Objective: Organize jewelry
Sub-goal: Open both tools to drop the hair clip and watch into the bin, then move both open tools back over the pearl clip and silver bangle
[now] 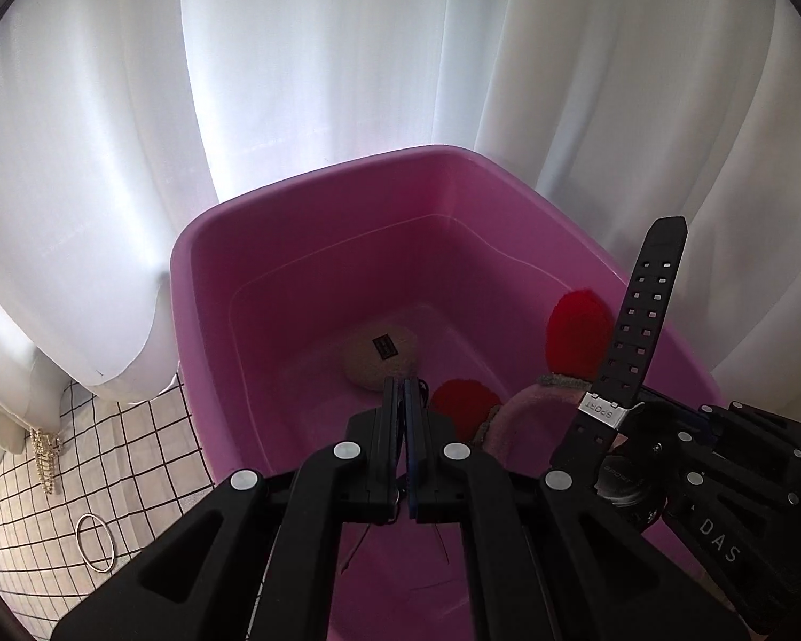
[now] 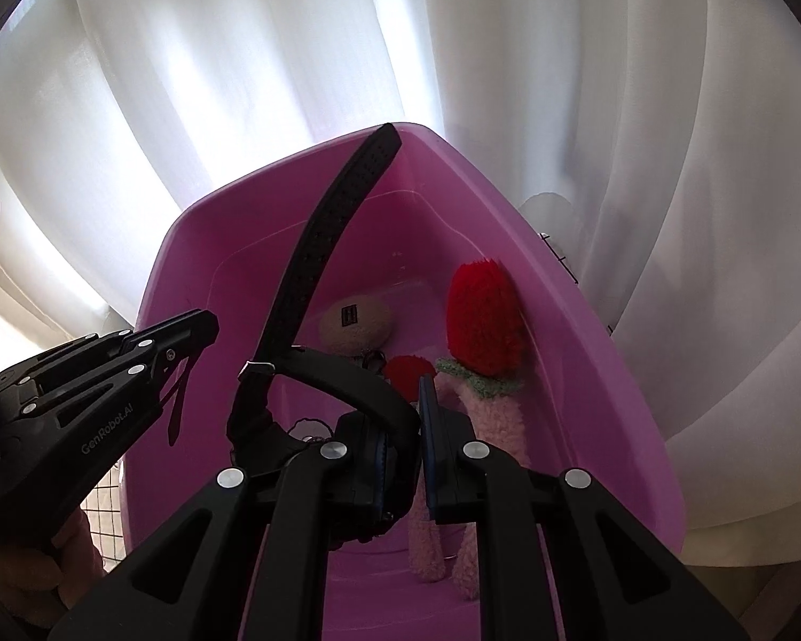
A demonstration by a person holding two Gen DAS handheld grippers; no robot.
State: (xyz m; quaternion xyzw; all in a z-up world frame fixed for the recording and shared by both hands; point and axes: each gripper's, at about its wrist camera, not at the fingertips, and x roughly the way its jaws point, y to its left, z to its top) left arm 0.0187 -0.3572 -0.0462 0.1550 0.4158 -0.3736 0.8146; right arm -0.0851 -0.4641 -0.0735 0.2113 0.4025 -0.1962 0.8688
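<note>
Jewelry sorting looks partway done: the black rubber sport watch hangs over the pink plastic tub, pinched in the right gripper, the left gripper is pressed shut on a thin dark cord, and a silver bangle and a pearl chain wait on the checked cloth.

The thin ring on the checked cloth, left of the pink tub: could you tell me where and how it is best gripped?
The ring lies flat on the checked cloth, so I would come from above, one finger inside the hoop and one outside, and pinch its wire rim. The side nearest the left gripper looks easiest; the pink tub stands on its far right.
</note>
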